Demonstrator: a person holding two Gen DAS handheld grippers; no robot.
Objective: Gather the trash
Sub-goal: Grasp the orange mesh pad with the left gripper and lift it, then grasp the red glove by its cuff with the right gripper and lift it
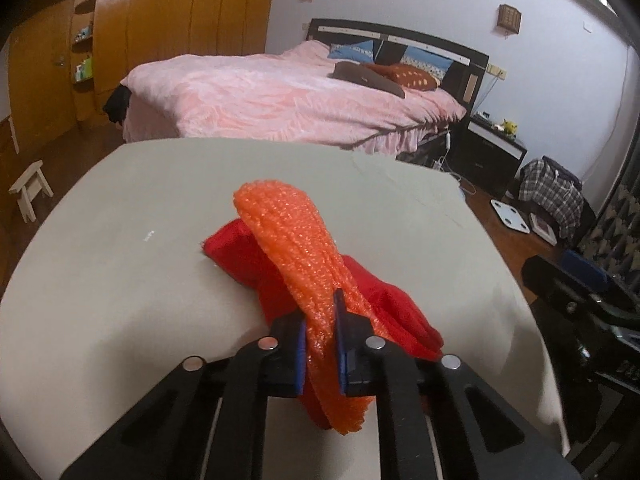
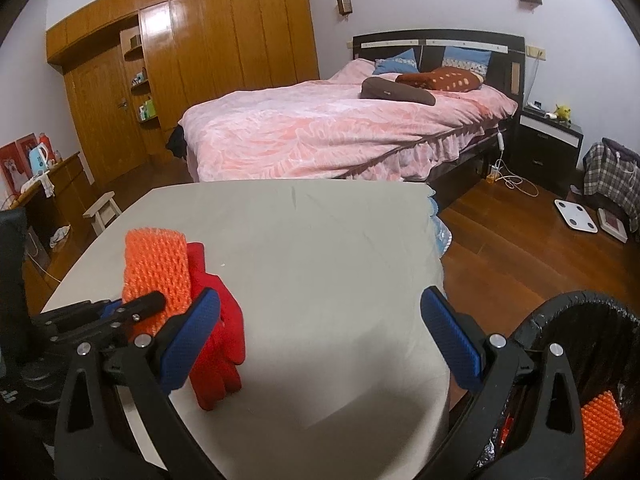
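My left gripper is shut on an orange foam net sleeve and holds it just above the grey table. A red glove lies on the table under and beside the sleeve. In the right wrist view the sleeve and glove show at the left, with the left gripper clamped on the sleeve. My right gripper is open and empty over the table's near part. A black-lined trash bin at the lower right holds another orange foam piece.
A bed with a pink cover stands behind the table. Wooden wardrobes line the far wall. A small stool stands left of the table. A scale and a plaid bag sit on the floor at the right.
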